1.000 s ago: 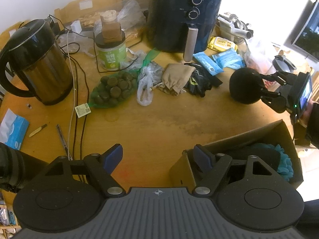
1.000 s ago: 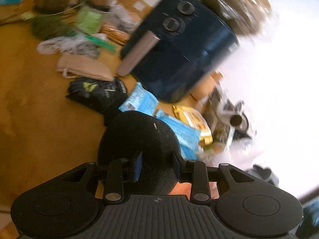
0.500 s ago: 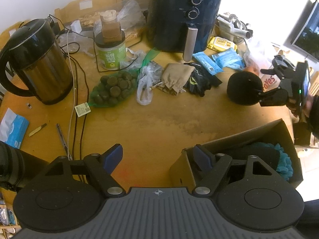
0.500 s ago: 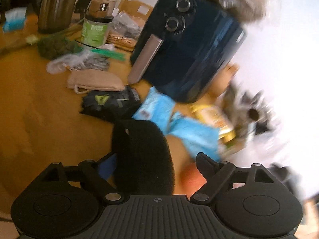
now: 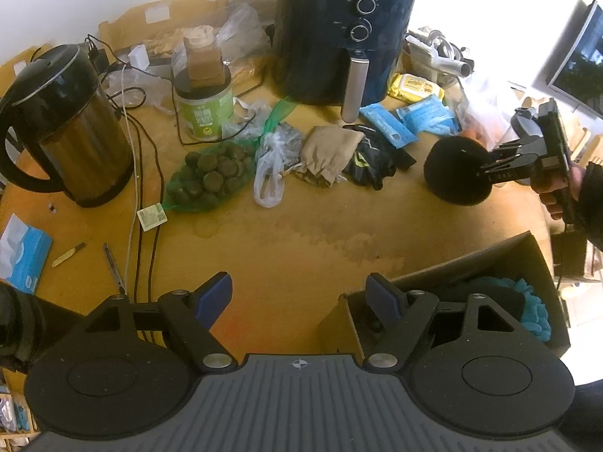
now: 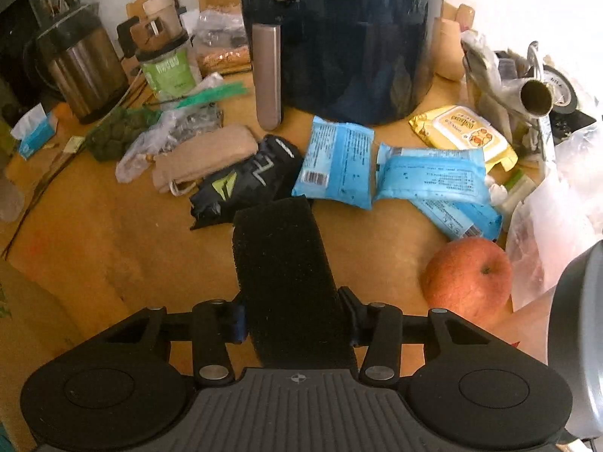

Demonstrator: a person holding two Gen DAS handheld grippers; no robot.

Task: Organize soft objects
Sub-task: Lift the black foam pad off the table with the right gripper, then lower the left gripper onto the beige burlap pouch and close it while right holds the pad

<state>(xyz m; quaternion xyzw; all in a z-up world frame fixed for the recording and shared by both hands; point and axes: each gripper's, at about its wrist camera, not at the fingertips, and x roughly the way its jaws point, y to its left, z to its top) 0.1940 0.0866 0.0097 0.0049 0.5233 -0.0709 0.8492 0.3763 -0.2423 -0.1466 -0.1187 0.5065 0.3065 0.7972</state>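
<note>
Black foam, coarse and open-celled, makes up the sponge disc [image 6: 280, 263] caught edge-on between the right gripper [image 6: 292, 326] fingers, which are closing on its two flat faces and already press into them; from the left wrist view the same piece shows as a thick round puck [image 5: 458, 171] held clear above the wooden counter [image 5: 301, 241] at about three o'clock. It looks very light and springy, likely to squash rather than slip, with nothing fragile about it, so a hold across the flat faces near the middle, as now, should serve better than a pinch at the rim, where it could fold. Matte and dust-flecked, it shows no label. Just beyond it at twelve o'clock lie a black glove [image 6: 245, 182], a tan cloth pouch [image 6: 205, 158] and blue wipe packs [image 6: 335, 162], with an apple [image 6: 467, 277] at three o'clock and a dark air fryer [image 6: 339, 37] behind. A cardboard box [image 5: 490, 263] at five o'clock in the left view already holds a turquoise fluffy item [image 5: 531, 309]. Left gripper [image 5: 297, 297] fingers stand wide apart, empty, low over the counter beside that box
</note>
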